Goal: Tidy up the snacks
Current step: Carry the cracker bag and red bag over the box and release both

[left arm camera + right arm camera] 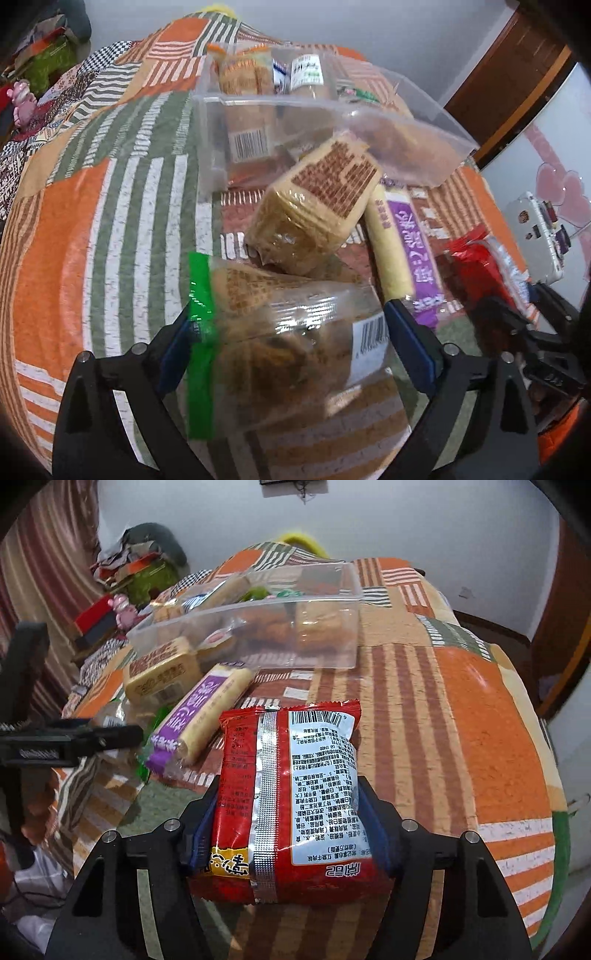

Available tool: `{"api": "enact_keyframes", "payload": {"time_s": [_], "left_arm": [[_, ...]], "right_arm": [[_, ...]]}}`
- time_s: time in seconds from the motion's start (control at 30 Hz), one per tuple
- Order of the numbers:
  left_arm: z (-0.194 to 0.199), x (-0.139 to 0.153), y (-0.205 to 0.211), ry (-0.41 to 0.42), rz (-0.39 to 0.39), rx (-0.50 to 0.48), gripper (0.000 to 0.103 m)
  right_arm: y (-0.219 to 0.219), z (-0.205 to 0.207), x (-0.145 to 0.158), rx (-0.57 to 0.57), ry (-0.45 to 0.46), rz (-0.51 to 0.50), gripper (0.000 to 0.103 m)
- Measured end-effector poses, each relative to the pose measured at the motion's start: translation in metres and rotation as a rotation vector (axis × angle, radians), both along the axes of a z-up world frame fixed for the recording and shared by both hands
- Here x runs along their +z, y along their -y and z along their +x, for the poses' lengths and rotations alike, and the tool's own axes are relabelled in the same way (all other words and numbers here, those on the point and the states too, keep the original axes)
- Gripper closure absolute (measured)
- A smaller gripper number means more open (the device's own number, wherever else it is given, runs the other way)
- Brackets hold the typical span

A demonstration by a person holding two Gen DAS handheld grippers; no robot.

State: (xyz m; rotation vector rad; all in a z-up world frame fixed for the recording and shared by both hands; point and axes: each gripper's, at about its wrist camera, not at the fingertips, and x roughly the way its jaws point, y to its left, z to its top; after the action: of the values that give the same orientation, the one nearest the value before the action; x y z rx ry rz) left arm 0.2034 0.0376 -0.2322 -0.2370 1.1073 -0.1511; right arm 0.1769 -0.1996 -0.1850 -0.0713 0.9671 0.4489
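The left gripper (291,325) has its jaws clenched on a clear bag (295,332) with a green seal strip and a barcode label, holding brown snacks. The bag sits between the blue pads, just above the patchwork cloth (110,221) that covers the surface.

Ahead of it lies a tan pack (317,206), leaning against the near wall of a clear bin (229,147). The bin already holds several wrapped snacks. Just right of the tan pack lies a purple-and-yellow roll (402,251).

The right gripper (288,812) has its jaws clenched on a red packet (291,797), back side up, with printed text and a silver seam. It is held near the front of the surface, well apart from the bin (332,642), with the roll (203,712) just to its left.
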Motion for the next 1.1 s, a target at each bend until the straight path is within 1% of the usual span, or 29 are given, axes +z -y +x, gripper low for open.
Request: {"api": "enact_keyframes", "payload": {"time_s": [0.07, 0.1, 0.13, 0.33, 0.4, 0.63, 0.77, 0.9, 1.1], "left_arm": [[-0.001, 0.001, 0.002, 0.026, 0.014, -0.005, 0.009], [-0.002, 0.002, 0.004, 0.033, 0.013, -0.011, 0.011], [-0.004, 0.003, 0.005, 0.043, 0.014, -0.018, 0.017], [-0.018, 0.015, 0.005, 0.081, 0.069, -0.028, 0.03], [-0.024, 0.022, 0.006, 0.1, 0.091, -0.035, 0.03], [-0.037, 0.054, -0.004, 0.168, 0.081, -0.026, 0.031], [-0.04, 0.076, -0.007, 0.225, 0.091, -0.011, 0.031], [-0.034, 0.097, -0.009, 0.276, 0.082, -0.001, 0.031], [-0.013, 0.126, -0.005, 0.344, 0.068, 0.006, 0.031]], "right_arm": [[-0.001, 0.0, 0.002, -0.007, 0.005, 0.009, 0.039], [-0.001, 0.0, 0.003, -0.009, 0.009, 0.013, 0.039], [-0.001, 0.0, 0.004, -0.011, 0.013, 0.016, 0.039], [-0.005, 0.004, 0.014, -0.006, 0.039, 0.034, 0.039], [-0.007, 0.006, 0.018, -0.004, 0.046, 0.037, 0.039], [-0.012, 0.011, 0.034, 0.0, 0.09, 0.055, 0.039], [-0.011, 0.015, 0.045, -0.003, 0.125, 0.061, 0.039], [-0.01, 0.024, 0.057, -0.01, 0.159, 0.062, 0.039], [-0.011, 0.036, 0.077, -0.018, 0.219, 0.072, 0.039]]}}
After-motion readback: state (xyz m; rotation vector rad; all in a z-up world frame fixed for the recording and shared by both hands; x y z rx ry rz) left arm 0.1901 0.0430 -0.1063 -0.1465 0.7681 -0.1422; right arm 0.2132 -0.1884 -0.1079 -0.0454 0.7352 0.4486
